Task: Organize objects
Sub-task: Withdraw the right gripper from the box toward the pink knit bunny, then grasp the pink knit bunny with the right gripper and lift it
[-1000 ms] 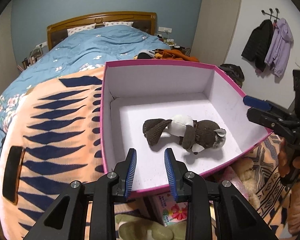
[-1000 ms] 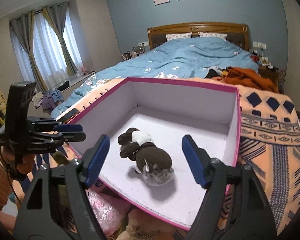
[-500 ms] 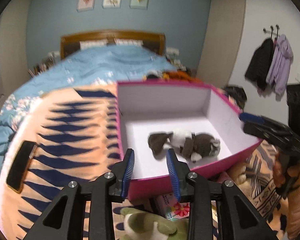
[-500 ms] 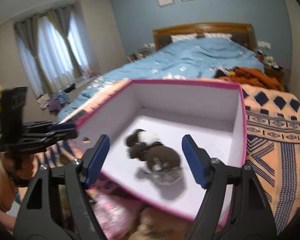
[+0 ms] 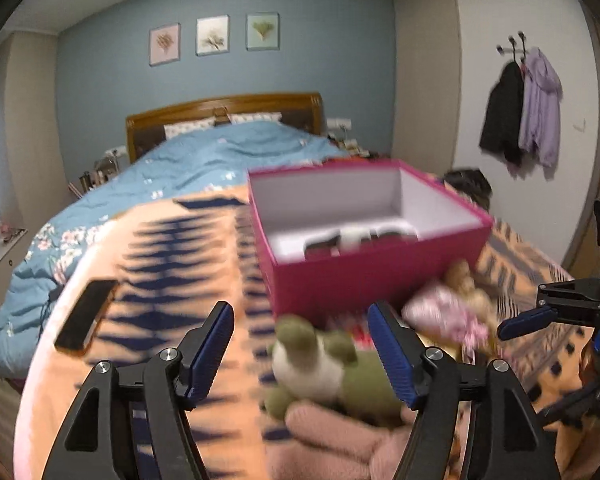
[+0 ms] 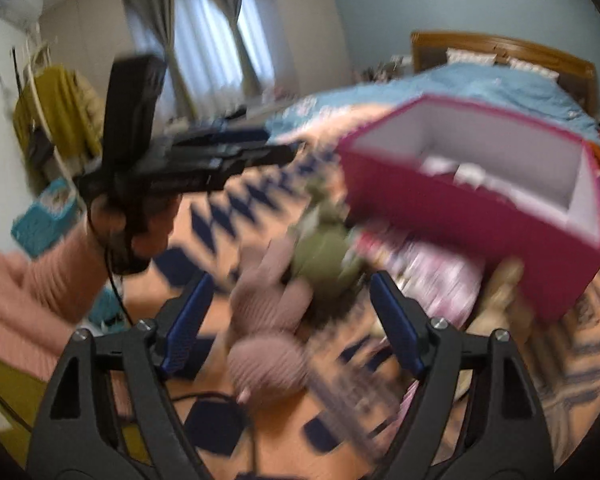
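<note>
Left wrist: jaws wide, empty.

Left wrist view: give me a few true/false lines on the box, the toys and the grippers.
1. The pink box is open on top. True.
2. A brown and white plush lies inside the box. True.
3. The green plush is inside the box. False: it lies on the orange blanket in front of the box.
4. The left gripper is shut on the green plush. False: its jaws have just been opening and stand apart, clear of it.
5. The right gripper holds something. False: its jaws are open and empty.
</note>
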Demonstrator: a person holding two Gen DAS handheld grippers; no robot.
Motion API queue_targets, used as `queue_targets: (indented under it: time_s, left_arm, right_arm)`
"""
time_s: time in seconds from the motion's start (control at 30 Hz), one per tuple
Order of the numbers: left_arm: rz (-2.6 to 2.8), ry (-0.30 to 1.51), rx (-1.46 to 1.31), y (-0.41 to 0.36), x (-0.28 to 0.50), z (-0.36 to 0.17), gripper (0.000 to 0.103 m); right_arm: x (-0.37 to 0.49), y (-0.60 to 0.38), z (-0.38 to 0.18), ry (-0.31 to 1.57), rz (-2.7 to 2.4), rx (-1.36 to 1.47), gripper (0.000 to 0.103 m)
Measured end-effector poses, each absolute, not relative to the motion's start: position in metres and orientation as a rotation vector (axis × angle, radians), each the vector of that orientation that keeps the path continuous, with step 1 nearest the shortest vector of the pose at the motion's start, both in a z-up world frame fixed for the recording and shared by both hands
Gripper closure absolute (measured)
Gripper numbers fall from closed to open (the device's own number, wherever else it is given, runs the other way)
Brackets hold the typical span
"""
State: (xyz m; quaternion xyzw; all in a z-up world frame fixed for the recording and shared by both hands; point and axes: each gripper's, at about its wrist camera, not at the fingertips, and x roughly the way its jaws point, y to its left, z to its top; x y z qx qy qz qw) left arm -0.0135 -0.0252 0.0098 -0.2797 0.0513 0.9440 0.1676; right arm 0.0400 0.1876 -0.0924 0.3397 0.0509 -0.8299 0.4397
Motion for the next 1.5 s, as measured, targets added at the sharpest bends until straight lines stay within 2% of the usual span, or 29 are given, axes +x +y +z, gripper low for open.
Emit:
queue_targets:
  time_s: [0.17,0.33,0.4,0.47,0.57,0.9,1.1,1.3,1.5]
  left_arm:
    - [2.646,0.123,-0.848,-0.023,0.001,-0.01,0.032]
    - [2.635,0.086,-0.878,-0.028,0.012,-0.018,0.032]
    - [2.636,0.079,-0.889,-0.031,0.016,-0.022,0.032]
    - [2.634,0.072,-0.904,-0.032,0.018,-0.027,0.032]
    - [2.615,0.064,-0.927,-0.032,0.021,-0.032,0.032]
    - [2.491,0.021,-0.874,-0.027,0.034,-0.024,0.035]
    - [2.384,-0.057,-0.791,-0.025,0.042,-0.008,0.035]
    - [2.343,-0.009,-0.772,-0.009,0.041,0.001,0.035]
    - [2.311,0.018,-0.759,0.007,0.026,0.012,0.057]
  right_arm:
    - [0.045,0.179,-0.131,0.075,-2.016,0.992,0.021]
    - [0.046,0.173,-0.145,0.032,-2.034,1.028,0.022]
    - [0.044,0.171,-0.147,0.003,-2.043,1.035,0.027]
    - [0.042,0.168,-0.151,0.025,-2.06,1.054,0.04]
    - [0.045,0.169,-0.151,0.024,-2.071,1.045,0.045]
    - [0.039,0.212,-0.104,-0.152,-2.08,0.901,0.048]
    - [0.033,0.229,-0.08,-0.189,-2.133,0.826,0.048]
    - [0.014,0.238,-0.062,-0.219,-2.183,0.769,0.048]
    - [0.001,0.246,-0.044,-0.215,-2.252,0.721,0.048]
